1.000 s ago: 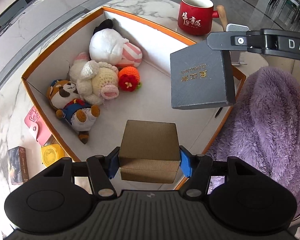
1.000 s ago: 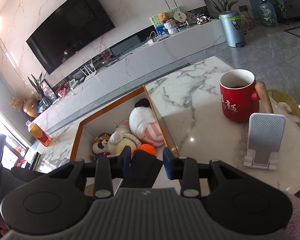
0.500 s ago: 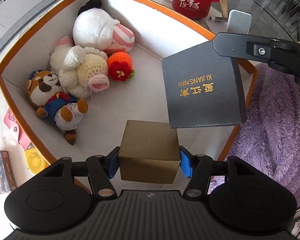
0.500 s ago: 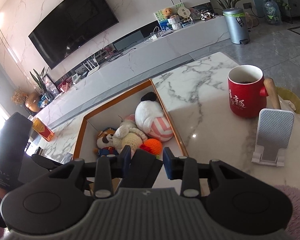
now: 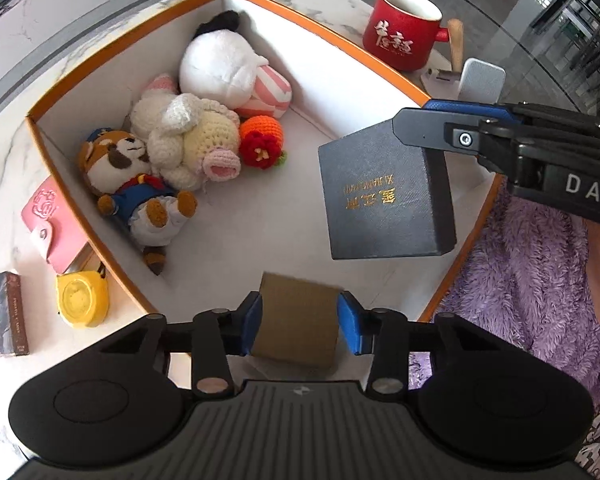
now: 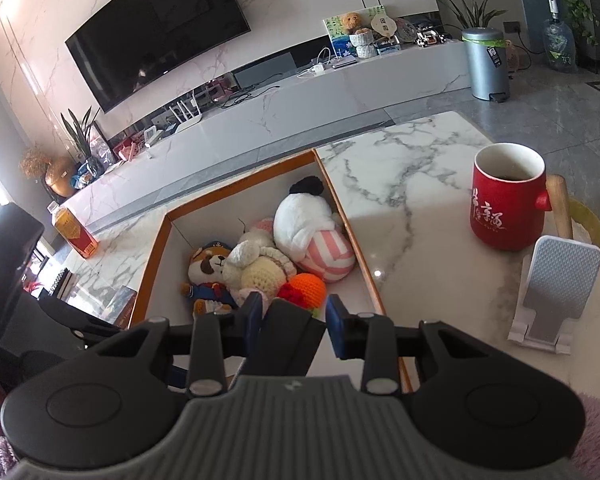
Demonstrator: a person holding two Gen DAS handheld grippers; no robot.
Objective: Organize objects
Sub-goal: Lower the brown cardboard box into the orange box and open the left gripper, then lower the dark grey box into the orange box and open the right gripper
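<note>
An orange-rimmed white box [image 5: 112, 36] holds several plush toys [image 5: 188, 144] at its far left. My left gripper [image 5: 300, 322] is shut on a brown cardboard box [image 5: 296, 320] over the white box's near edge. My right gripper [image 6: 292, 322] is shut on a dark grey box with gold lettering [image 5: 380, 196], held tilted above the right side of the white box; in the right wrist view that dark grey box [image 6: 288, 340] shows only as a dark block between the fingers.
A red mug [image 5: 402, 36] and a white phone stand [image 5: 482, 80] stand on the marble table beyond the box. A pink wallet [image 5: 50, 226], a yellow piece [image 5: 82, 300] and a small dark book [image 5: 6, 314] lie left of the box. A purple fleece sleeve [image 5: 532, 264] is at right.
My left gripper has drawn back towards the box's near edge with the brown box. The dark grey box has moved lower and further over the white box.
</note>
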